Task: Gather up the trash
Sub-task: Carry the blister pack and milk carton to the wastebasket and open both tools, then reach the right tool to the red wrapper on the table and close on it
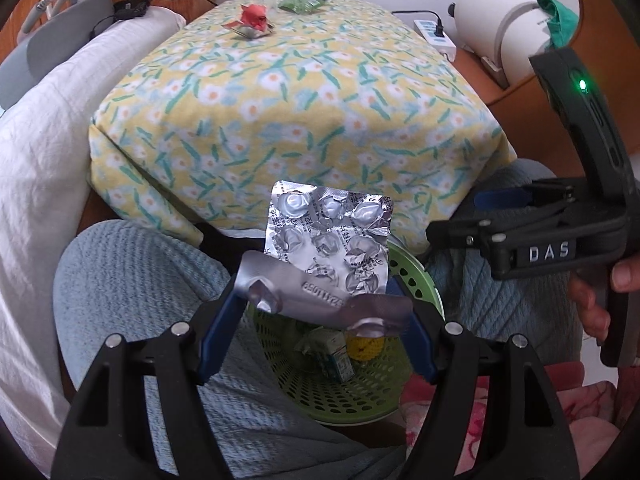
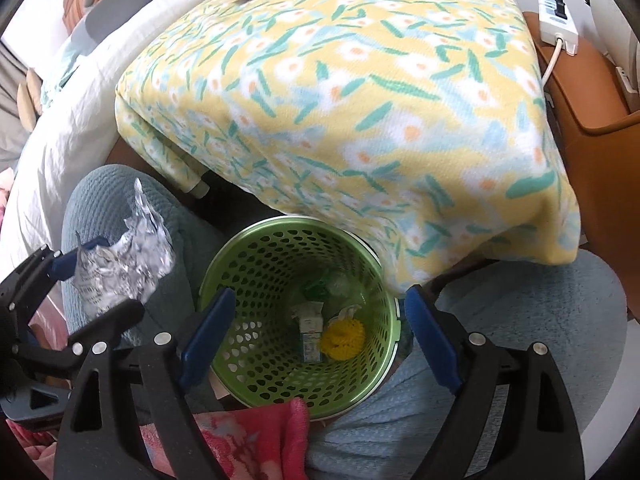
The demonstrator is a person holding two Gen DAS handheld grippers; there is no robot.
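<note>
1. Your left gripper (image 1: 320,320) has its blue fingers (image 1: 218,332) closed onto a used silver blister pack (image 1: 328,256). The pack's bent lower edge is pinched between them and its foil sheet stands up above the fingertips.
2. From the right wrist camera the same blister pack (image 2: 120,256) shows crumpled in the left gripper (image 2: 76,264), to the left of the basket and level with its rim.
3. In the left wrist view the pack hangs over the green perforated basket (image 1: 428,292), above its near-left rim. The basket (image 2: 248,264) sits on the floor between your knees.
4. Already lying in the basket are a small carton (image 2: 311,332), a yellow knobbly ball (image 2: 343,340) just beside it, and some green and clear wrappers (image 2: 328,284) further in.
5. Your right gripper (image 2: 320,340) is wide open with nothing between its fingers, and it is pointed down at the basket mouth. In the left wrist view it (image 1: 504,208) appears off to the right, held in your hand (image 1: 600,300).
6. Beyond the basket is the table under a yellow floral cloth (image 1: 296,112). At its far edge lie a red crumpled wrapper (image 1: 252,20) and a green packet (image 1: 300,2), apart from each other.
7. To the right of the table are a white power strip (image 1: 436,36) and a white cylinder (image 1: 496,28).
</note>
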